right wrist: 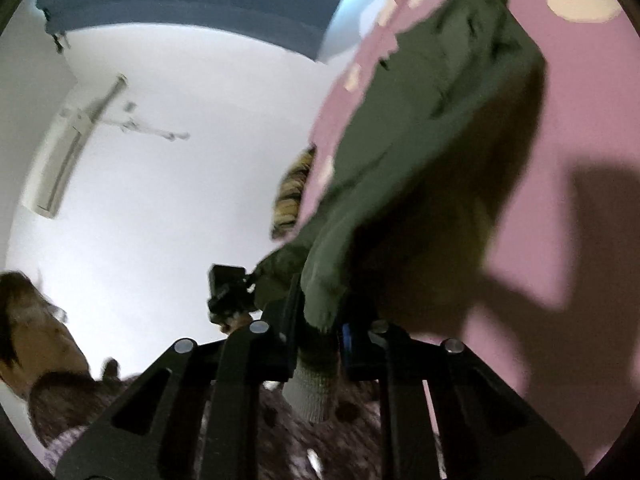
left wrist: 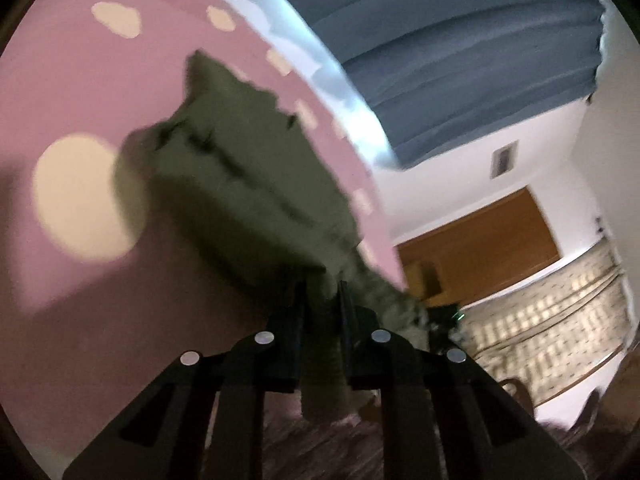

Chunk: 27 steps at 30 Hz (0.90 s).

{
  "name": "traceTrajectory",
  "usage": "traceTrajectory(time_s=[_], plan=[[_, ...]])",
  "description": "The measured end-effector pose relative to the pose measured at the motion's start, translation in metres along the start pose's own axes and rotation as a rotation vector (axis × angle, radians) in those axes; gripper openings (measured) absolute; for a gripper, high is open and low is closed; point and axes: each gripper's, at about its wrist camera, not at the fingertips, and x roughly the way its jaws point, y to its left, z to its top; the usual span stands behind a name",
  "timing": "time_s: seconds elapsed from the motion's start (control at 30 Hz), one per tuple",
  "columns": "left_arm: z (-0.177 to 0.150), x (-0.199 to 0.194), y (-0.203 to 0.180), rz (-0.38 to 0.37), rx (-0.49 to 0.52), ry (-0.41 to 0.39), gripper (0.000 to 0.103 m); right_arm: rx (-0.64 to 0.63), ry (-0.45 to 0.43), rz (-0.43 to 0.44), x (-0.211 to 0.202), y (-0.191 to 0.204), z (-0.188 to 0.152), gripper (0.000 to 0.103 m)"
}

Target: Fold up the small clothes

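Left wrist: both grippers (left wrist: 322,292) (right wrist: 320,312) pinch the olive garment (left wrist: 240,184) (right wrist: 420,140).

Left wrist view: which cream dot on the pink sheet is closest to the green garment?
The large round cream dot at left; the olive green garment overlaps its right edge. The smaller dots near the top stand apart from the garment.

Pink sheet (left wrist: 100,92) with cream dots – fills the surface. Blue curtain (left wrist: 460,48) above a white wall (left wrist: 460,184); brown wooden panel (left wrist: 480,240) nearby. White wall unit (right wrist: 76,140) – long, mounted, blurred
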Motion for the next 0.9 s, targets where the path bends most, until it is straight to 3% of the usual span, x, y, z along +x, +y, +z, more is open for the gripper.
traceTrajectory(time_s=[0.1, 0.23, 0.37, 0.47, 0.67, 0.83, 0.9], plan=[[0.028, 0.014, -0.004, -0.028, 0.005, -0.042, 0.015, 0.010, -0.064, 0.076, 0.002, 0.004, 0.026, 0.015], [0.076, 0.046, 0.011, -0.049, -0.035, -0.060, 0.015, 0.027, -0.105, 0.094, 0.016, -0.002, 0.071, 0.015], [0.113, 0.075, 0.049, -0.046, -0.143, -0.068, 0.015, 0.109, -0.144, 0.108, 0.037, -0.033, 0.118, 0.015], [0.132, 0.093, 0.081, 0.007, -0.197, -0.060, 0.015, 0.224, -0.174, 0.102, 0.054, -0.072, 0.143, 0.015], [0.151, 0.131, 0.126, 0.091, -0.239, 0.027, 0.017, 0.402, -0.187, 0.022, 0.085, -0.137, 0.157, 0.015], [0.153, 0.120, 0.115, 0.073, -0.188, 0.031, 0.021, 0.382, -0.175, 0.041, 0.083, -0.133, 0.157, 0.017], [0.153, 0.110, 0.109, 0.078, -0.174, 0.010, 0.030, 0.382, -0.166, 0.043, 0.083, -0.134, 0.160, 0.020]])
